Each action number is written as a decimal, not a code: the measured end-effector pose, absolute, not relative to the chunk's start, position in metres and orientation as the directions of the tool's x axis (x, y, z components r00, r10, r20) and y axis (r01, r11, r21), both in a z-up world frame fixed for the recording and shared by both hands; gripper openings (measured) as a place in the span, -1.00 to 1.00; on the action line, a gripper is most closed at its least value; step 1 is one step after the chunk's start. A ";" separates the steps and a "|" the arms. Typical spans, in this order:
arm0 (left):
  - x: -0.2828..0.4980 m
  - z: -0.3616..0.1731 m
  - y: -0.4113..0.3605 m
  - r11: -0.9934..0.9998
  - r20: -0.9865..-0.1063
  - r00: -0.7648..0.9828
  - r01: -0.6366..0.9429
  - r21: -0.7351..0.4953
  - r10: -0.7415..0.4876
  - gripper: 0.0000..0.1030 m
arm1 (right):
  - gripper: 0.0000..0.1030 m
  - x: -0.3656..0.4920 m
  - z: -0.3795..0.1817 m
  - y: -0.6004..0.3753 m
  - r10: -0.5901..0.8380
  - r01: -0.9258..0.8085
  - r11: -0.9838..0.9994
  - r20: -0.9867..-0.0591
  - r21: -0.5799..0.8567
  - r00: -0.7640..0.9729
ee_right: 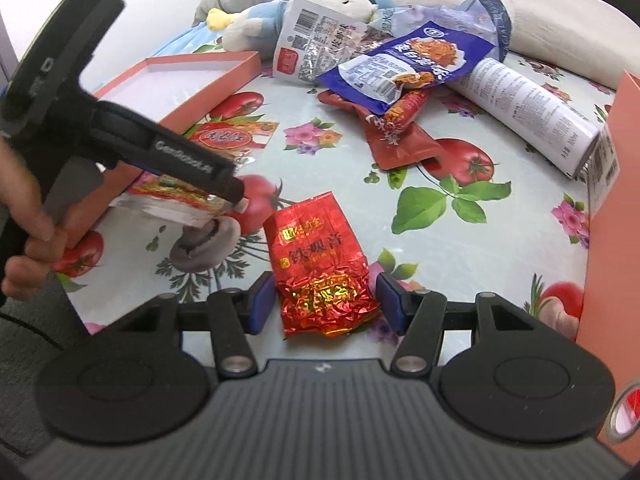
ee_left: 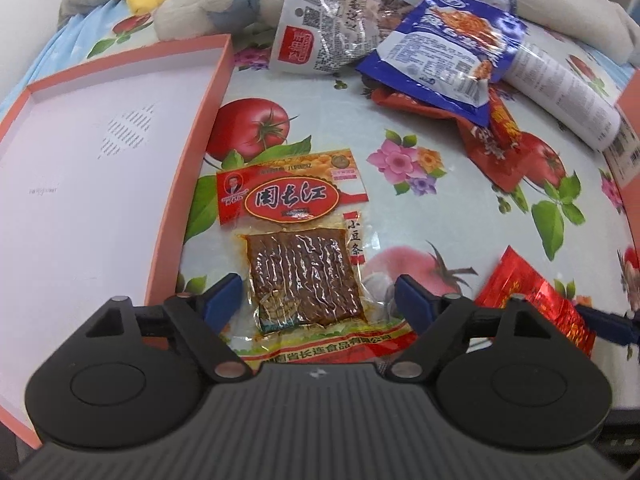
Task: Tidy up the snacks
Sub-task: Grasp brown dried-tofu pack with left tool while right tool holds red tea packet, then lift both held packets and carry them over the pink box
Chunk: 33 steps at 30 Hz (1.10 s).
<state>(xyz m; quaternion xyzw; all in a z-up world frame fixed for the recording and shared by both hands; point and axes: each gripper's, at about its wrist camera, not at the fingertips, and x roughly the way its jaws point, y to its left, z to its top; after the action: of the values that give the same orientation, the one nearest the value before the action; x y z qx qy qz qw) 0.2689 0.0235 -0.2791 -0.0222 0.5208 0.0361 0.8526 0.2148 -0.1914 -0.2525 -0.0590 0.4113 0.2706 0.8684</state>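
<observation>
In the left wrist view, the left gripper points steeply down with its jaws spread on both sides of the dried tofu strip packet, not pressing it; the packet lies flat just beside the empty pink box lid, probably its destination. In the right wrist view, the right gripper straddles the red tea packet, unclenched, while a hand grips the other tool's handle.

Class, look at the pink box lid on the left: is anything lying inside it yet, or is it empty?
Empty as far as visible. The pink box lid shows only its bare white floor; the tofu strip packet lies beside it on the tablecloth.
</observation>
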 end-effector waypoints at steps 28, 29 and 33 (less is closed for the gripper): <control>0.223 -0.261 0.008 0.992 -0.850 0.516 -0.007 -0.129 -0.107 0.21 | 0.13 0.189 -0.240 -0.207 0.306 -0.311 0.940 -0.752 0.141 0.584; 0.221 -0.260 0.007 0.991 -0.849 0.516 -0.002 -0.136 -0.115 0.21 | 0.13 0.187 -0.239 -0.207 0.301 -0.301 0.943 -0.753 0.143 0.585; 0.214 -0.257 0.004 0.987 -0.847 0.512 0.009 -0.163 -0.145 0.21 | 0.13 0.181 -0.236 -0.209 0.282 -0.268 0.952 -0.752 0.145 0.595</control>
<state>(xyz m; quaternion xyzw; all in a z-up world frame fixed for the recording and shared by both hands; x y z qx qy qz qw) 0.2142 0.0038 -0.2570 -0.0689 0.4922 -0.0446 0.8666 0.1808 -0.2093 -0.2359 0.0081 0.4226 0.1540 0.8931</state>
